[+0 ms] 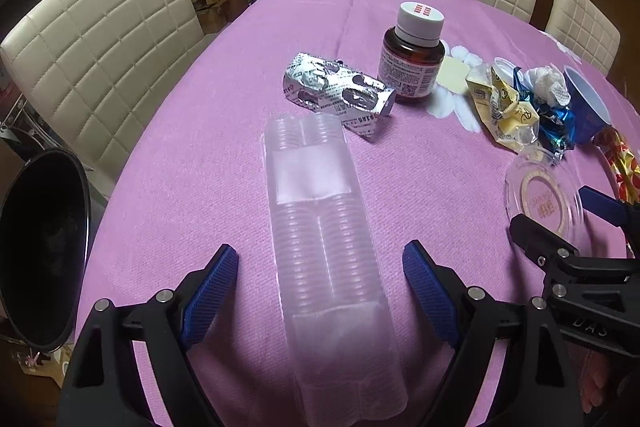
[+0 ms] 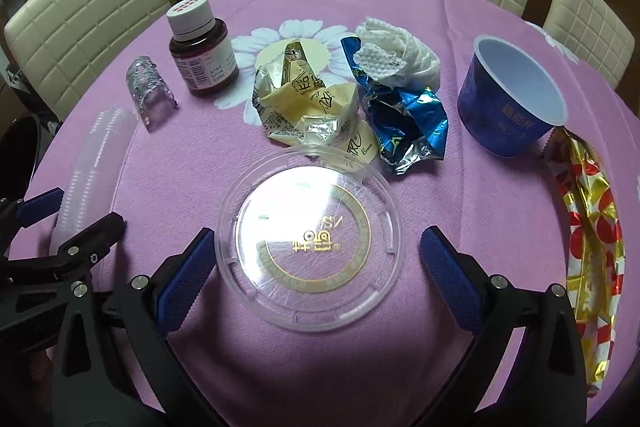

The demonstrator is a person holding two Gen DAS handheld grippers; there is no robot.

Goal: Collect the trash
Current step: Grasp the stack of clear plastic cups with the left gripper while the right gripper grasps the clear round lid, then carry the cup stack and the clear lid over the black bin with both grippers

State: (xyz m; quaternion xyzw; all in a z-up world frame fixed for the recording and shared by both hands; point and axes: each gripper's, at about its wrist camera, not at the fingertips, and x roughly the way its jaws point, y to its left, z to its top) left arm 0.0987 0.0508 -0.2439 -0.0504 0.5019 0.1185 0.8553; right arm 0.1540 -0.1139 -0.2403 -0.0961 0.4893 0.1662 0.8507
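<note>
Plainly, both grippers hung over the bench [image 2: 460, 27] with nothing in their grasp. The left gripper [image 1: 320, 267] stood wide open astride a clear plastic tray [image 1: 320, 227], its blue pads clear of the tray on either side; the tray's long axis ran from 6 o'clock toward 12, and its near end was blurred and cut off at the bottom edge. The right gripper [image 2: 316, 255] was spread as wide as it went around a round clear lid [image 2: 310, 247] lying flat, with gold lettering too small to read; its pads were apart from the rim. At 12 o'clock from the lid lay a crumpled cream wrapper [image 2: 304, 103], its edge partly under the lid's rim, and at 1 o'clock a blue foil wrapper [image 2: 404, 123] with a wad of white tissue [image 2: 396, 55] resting on it. A blue cup [image 2: 508, 99], tipped toward the camera, showed a bare white inside. A capped brown bottle [image 2: 202, 47] stood upright at 11 o'clock; what it held could not be told. A curled foil pill strip [image 2: 152, 91] lay beside it. A red-and-gold wrapper [image 2: 592, 247] ran along the right edge, distorted. A dark bin [image 1: 44, 247] sat at 9 o'clock in the left view, its inside too dark to see.
</note>
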